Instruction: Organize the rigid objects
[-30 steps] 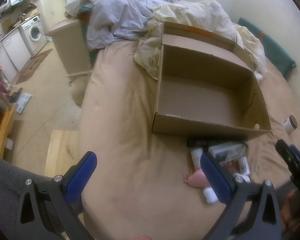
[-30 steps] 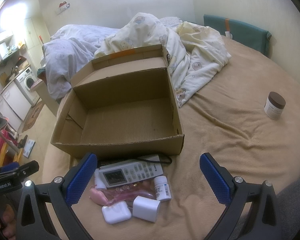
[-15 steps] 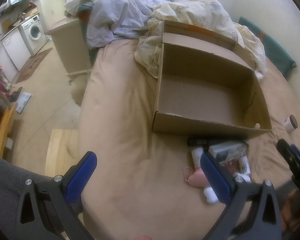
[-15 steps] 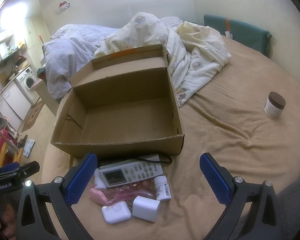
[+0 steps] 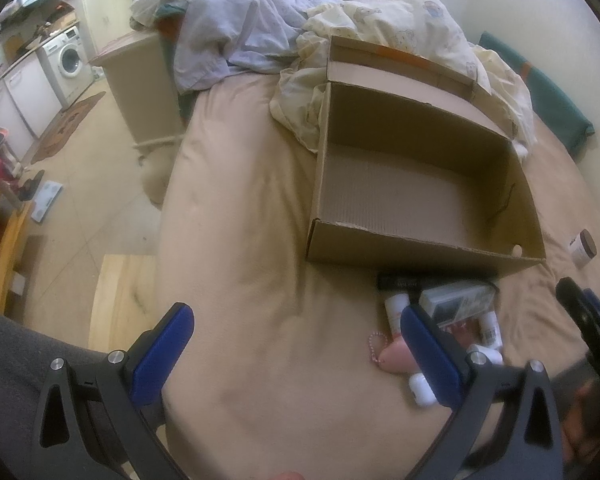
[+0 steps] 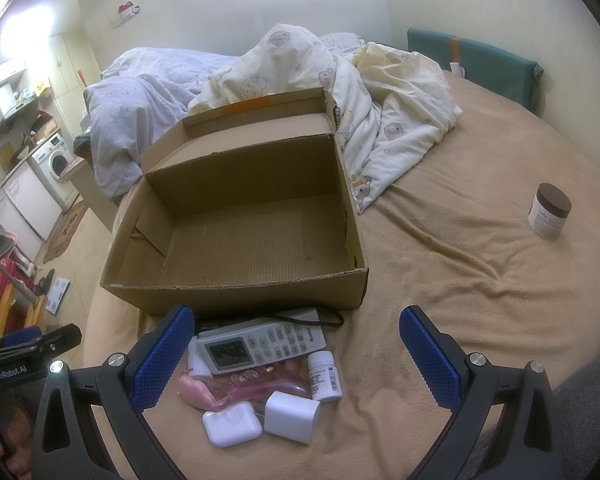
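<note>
Both tools, left (image 5: 296, 354) and right (image 6: 296, 356), gape wide, holding nothing. Empty cardboard box (image 6: 236, 216) on bed (image 6: 460, 280); remote (image 6: 260, 344), pill bottle (image 6: 325, 374), white cases clustered at its near wall.

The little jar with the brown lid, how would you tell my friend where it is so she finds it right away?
Start at the big open cardboard box on the tan bed. Look far to its right, across bare blanket. The jar stands upright there all alone, white with a dark brown lid, while the other small things, such as the remote, huddle in front of the box.
</note>
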